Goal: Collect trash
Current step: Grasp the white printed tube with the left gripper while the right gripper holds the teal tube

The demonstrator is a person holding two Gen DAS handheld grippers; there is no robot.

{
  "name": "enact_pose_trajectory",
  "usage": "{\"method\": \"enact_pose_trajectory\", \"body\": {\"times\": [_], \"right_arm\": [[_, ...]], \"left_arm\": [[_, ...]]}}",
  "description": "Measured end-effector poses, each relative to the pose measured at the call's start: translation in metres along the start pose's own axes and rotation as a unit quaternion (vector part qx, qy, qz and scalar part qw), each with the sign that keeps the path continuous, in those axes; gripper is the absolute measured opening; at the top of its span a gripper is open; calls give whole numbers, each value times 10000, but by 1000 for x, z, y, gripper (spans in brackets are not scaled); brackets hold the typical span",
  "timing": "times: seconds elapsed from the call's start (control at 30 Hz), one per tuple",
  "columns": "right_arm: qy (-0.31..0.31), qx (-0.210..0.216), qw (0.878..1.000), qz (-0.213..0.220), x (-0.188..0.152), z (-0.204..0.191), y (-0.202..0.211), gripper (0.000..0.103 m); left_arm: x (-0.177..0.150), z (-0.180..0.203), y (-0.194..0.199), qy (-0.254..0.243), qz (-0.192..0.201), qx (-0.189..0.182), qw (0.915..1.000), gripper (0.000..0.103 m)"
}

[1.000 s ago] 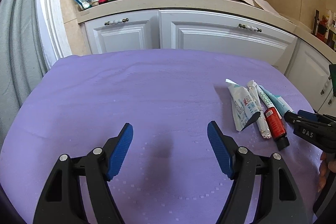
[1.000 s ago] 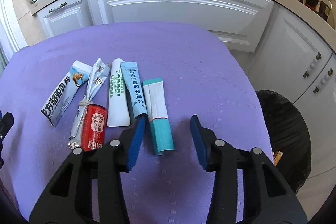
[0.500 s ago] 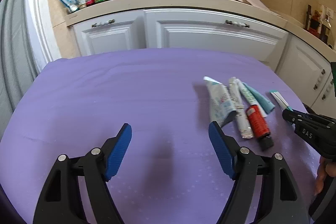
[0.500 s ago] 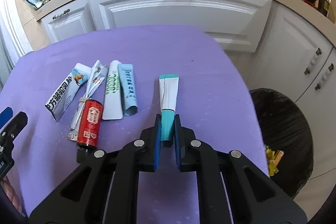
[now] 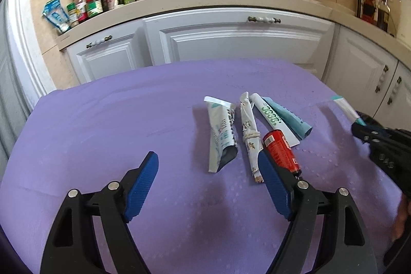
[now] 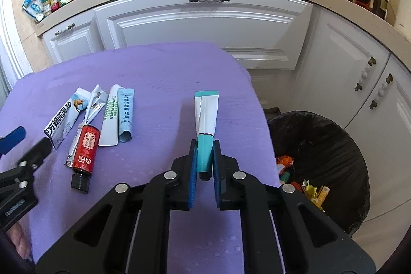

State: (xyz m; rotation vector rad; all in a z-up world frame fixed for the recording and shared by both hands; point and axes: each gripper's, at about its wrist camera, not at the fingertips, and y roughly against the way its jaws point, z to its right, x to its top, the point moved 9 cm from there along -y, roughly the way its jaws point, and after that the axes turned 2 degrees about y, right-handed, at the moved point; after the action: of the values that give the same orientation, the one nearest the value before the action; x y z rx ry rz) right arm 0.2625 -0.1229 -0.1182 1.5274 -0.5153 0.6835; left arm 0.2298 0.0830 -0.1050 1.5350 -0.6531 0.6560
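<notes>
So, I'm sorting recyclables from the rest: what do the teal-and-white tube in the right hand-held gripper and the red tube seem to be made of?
The teal-and-white tube looks like soft laminated plastic: matte, flattened, creased along its length. The red tube looks like glossy printed plastic or coated metal, I can't tell which; it stays round, with a black ribbed cap that looks like hard plastic.

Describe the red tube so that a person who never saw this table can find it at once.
On the purple tablecloth a row of flattened tubes lies left of the right gripper. The red tube is second from the left, lying over a crumpled white wrapper. It alone is red, with a black cap at its near end.
</notes>
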Motion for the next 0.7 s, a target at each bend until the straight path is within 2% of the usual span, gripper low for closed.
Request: {"method": "enact_pose_trajectory", "body": {"times": [0.07, 0.13, 0.23, 0.3, 0.33, 0.4, 0.5, 0.7], "right_arm": [[-18, 22, 10000, 18, 0, 2, 1, 11], [-43, 60, 10000, 30, 0, 4, 1, 11], [-56, 113, 9999, 41, -1, 4, 2, 11], [-58, 153, 9999, 50, -2, 4, 2, 11], [-57, 168, 9998, 58, -2, 4, 3, 11], [-49, 193, 9998, 74, -2, 4, 4, 11], [-43, 215, 9997, 83, -2, 4, 5, 11], [-78, 215, 9996, 160, -4, 4, 12, 11]], "left_arm": [[0, 2, -6, -26, -53, 11, 10000, 77], [1, 3, -14, 5, -175, -13, 9998, 72], [1, 3, -22, 98, -303, -54, 9995, 56], [-1, 3, -26, 133, -401, -125, 9990, 34], [-2, 2, -28, 152, -457, -144, 9987, 28], [-4, 3, -30, 172, -531, -202, 9982, 11], [-5, 3, -29, 188, -524, -214, 9982, 6], [-2, 5, -17, 67, -286, -91, 9995, 2]]}}
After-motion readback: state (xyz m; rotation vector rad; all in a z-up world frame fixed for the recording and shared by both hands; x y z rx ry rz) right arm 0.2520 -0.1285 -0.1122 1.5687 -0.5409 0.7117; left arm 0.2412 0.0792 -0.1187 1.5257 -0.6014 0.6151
